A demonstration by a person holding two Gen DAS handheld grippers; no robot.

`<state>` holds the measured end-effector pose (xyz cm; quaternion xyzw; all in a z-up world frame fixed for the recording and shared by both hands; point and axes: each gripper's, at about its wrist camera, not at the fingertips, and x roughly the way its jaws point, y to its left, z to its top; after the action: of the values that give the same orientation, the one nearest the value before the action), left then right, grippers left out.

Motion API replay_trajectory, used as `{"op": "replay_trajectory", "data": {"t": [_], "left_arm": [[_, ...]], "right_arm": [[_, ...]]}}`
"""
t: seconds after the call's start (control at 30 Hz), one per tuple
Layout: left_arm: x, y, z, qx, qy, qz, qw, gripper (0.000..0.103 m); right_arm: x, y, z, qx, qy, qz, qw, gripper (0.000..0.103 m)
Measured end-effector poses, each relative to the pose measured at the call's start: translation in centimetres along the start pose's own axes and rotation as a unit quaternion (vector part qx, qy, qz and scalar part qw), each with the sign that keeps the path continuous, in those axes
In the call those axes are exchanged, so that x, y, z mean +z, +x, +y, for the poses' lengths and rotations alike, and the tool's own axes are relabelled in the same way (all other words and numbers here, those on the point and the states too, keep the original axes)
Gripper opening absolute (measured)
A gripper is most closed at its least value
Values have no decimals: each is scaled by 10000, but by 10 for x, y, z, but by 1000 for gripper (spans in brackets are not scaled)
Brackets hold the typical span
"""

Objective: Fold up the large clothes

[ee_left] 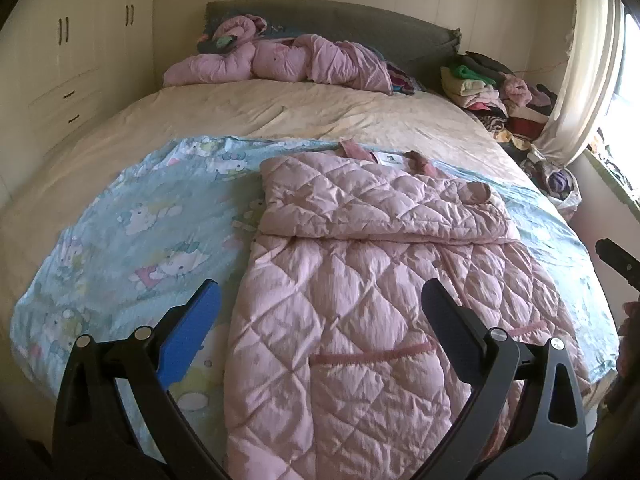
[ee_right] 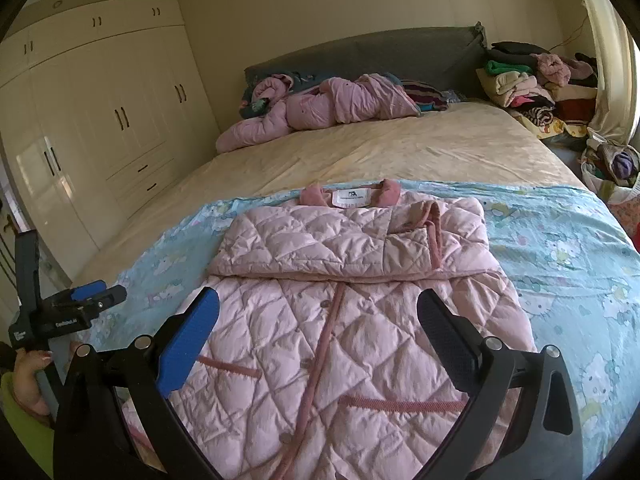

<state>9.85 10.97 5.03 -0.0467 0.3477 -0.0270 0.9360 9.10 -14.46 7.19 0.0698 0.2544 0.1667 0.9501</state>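
A pink quilted coat [ee_left: 360, 280] [ee_right: 340, 300] lies flat, front up, on a light blue cartoon-print sheet [ee_left: 120, 232] [ee_right: 560, 248] at the foot of the bed. Both sleeves [ee_left: 380, 204] [ee_right: 352, 240] are folded across the chest, and the collar with its white label [ee_right: 352, 197] points toward the headboard. My left gripper [ee_left: 322, 300] hangs open above the coat's lower left part, touching nothing. My right gripper [ee_right: 320, 308] hangs open over the coat's lower middle, also empty. Each gripper shows at the edge of the other's view: the right gripper [ee_left: 616, 264] and the left gripper [ee_right: 100, 296], held by a hand [ee_right: 32, 380].
A cream bedspread [ee_left: 280, 112] covers the far half of the bed. A crumpled pink quilt [ee_left: 280, 60] lies by the grey headboard [ee_right: 360, 52]. Stacked clothes [ee_left: 492, 92] and a bag [ee_left: 560, 184] sit at the right by a curtain [ee_left: 580, 80]. A white wardrobe [ee_right: 100, 120] lines the left wall.
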Motion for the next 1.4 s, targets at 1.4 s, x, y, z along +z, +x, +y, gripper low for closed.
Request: {"op": "replay_trajectory", "data": {"t": [1.4], "left_arm": [[-111,3,55,198,-444,1062,9932,94]], "right_arm": [[-91,-57,-77,-675,404,532,9955,99]]}}
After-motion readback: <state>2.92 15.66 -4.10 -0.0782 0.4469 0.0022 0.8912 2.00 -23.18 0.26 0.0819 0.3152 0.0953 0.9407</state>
